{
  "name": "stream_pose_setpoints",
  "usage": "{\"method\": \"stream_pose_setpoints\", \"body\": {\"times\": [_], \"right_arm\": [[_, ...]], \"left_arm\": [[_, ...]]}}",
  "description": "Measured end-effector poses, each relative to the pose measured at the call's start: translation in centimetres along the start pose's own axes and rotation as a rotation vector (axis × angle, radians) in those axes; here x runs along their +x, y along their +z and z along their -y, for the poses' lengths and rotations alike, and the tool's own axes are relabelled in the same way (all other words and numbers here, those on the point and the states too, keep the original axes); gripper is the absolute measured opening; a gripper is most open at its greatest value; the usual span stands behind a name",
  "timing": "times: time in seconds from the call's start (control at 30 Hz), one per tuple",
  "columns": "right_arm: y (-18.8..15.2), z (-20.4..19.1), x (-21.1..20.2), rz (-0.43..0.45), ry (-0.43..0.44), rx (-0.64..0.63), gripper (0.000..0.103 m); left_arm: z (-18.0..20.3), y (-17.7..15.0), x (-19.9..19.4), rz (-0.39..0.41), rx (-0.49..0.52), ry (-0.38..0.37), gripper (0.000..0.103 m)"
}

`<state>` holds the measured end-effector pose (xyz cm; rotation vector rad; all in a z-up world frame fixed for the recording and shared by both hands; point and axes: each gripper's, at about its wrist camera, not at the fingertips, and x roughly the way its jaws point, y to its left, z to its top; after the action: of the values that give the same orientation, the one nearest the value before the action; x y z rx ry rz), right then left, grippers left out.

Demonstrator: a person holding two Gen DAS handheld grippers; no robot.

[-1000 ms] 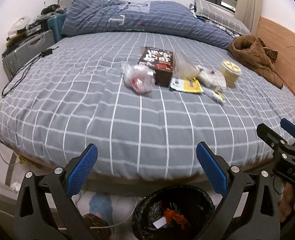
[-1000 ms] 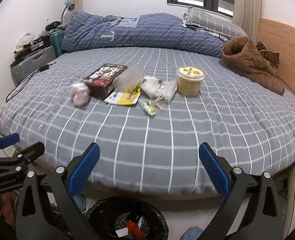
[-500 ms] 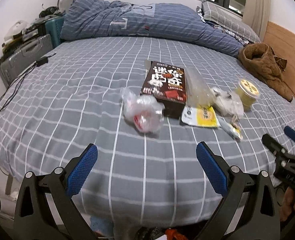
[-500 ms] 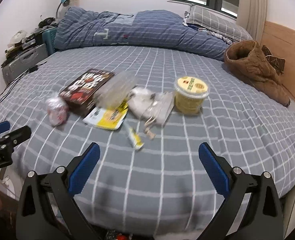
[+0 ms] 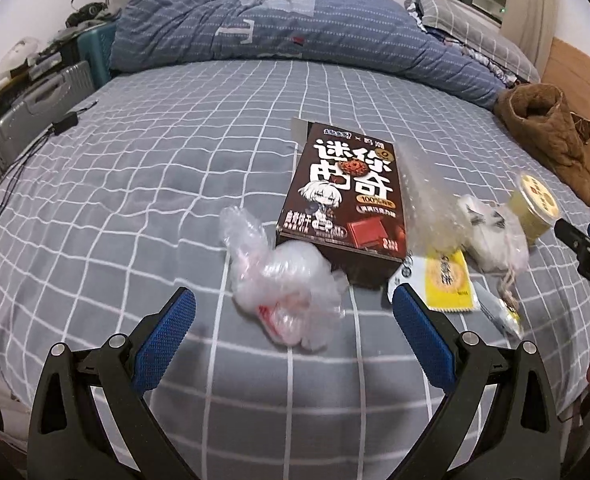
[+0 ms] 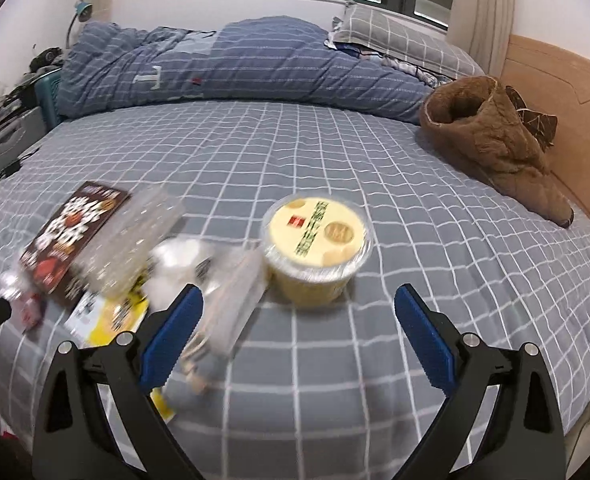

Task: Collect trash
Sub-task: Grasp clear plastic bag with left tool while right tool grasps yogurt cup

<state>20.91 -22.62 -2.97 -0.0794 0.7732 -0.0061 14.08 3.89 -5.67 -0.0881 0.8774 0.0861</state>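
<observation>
Trash lies on the grey checked bed (image 5: 135, 200). In the left wrist view a crumpled clear plastic bag (image 5: 287, 292) lies just ahead of my open, empty left gripper (image 5: 291, 332). Behind it are a brown cookie box (image 5: 347, 196), a clear wrapper (image 5: 427, 208), a yellow sachet (image 5: 447, 280), a white wad (image 5: 491, 236) and a yellow lidded cup (image 5: 535, 208). In the right wrist view my open, empty right gripper (image 6: 299, 328) faces the yellow cup (image 6: 315, 240), with a clear packet (image 6: 235, 300), the box (image 6: 75, 232) and the sachet (image 6: 107, 316) to its left.
A rolled blue quilt (image 6: 235, 68) and a pillow (image 6: 395, 36) lie at the back of the bed. A brown jacket (image 6: 495, 140) lies by the wooden headboard (image 6: 555, 92). A grey suitcase (image 5: 35, 108) and clutter stand left of the bed, with a cable (image 5: 11, 168) trailing on the sheet.
Both grippers have moved forward and up over the bed. The black bin below the bed edge has dropped out of view. The trash now looms close. Both grippers stay open.
</observation>
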Motion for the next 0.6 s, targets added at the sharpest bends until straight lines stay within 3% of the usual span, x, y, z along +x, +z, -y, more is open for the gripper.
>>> {"method": "stream_pose_setpoints", "body": {"times": [0.2,0.47,0.6], "right_arm": [[1.5,0.6,3.4,-0.021,-0.018,0.0,0.093],[2.9,1.1,7.2,-0.068,0.027,0.033,0.093],[3.2,1.0,7.8,-0.064,0.02,0.03,0.088]], "left_arm": [[-0.1,1.1,2.5,-0.026,-0.017,0.012,0.097],[-0.4,1.5,4.7,-0.044,-0.037,0.004,0.098],[-0.6,1.3,5.4,-0.056,-0.045,0.005,0.089]]}}
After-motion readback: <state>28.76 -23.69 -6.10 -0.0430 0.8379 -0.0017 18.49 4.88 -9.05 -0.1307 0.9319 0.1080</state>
